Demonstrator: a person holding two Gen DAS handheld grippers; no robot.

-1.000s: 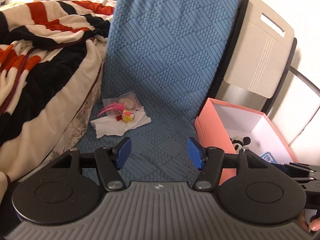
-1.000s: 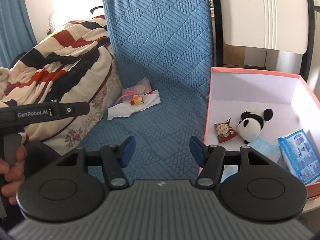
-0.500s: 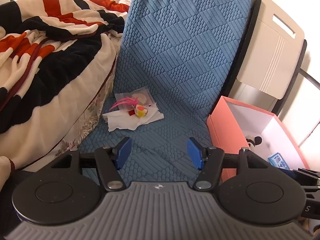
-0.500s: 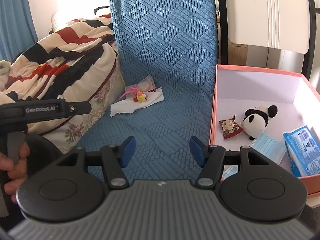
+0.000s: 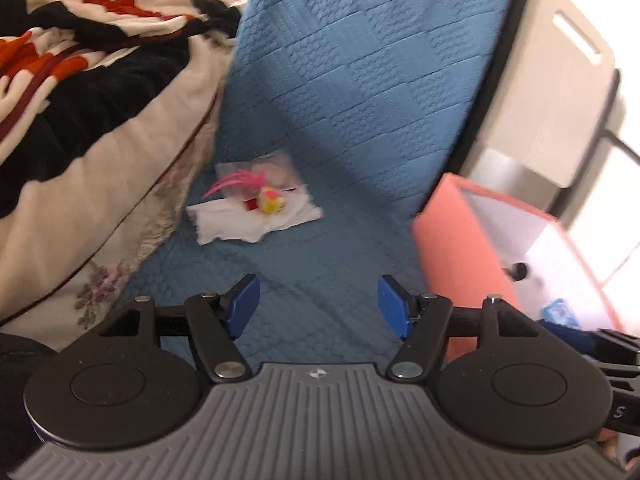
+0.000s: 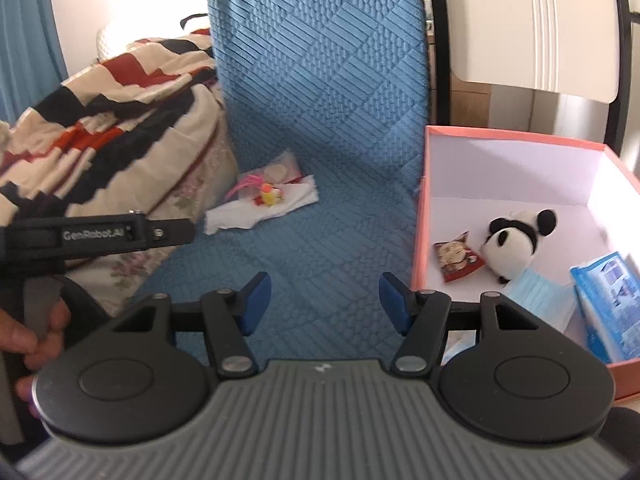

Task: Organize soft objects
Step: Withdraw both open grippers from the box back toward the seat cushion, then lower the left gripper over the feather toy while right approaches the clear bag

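My left gripper (image 5: 318, 300) and right gripper (image 6: 322, 298), fingers wide apart, empty, face the small toy (image 5: 271, 203) on tissue (image 5: 248, 222), prob. next for the pink box (image 6: 512, 138).

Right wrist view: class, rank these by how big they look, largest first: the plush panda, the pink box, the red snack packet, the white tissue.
1. pink box
2. white tissue
3. plush panda
4. red snack packet

The tissue lies farther from the camera than the panda, so that pair's true order is unsure.
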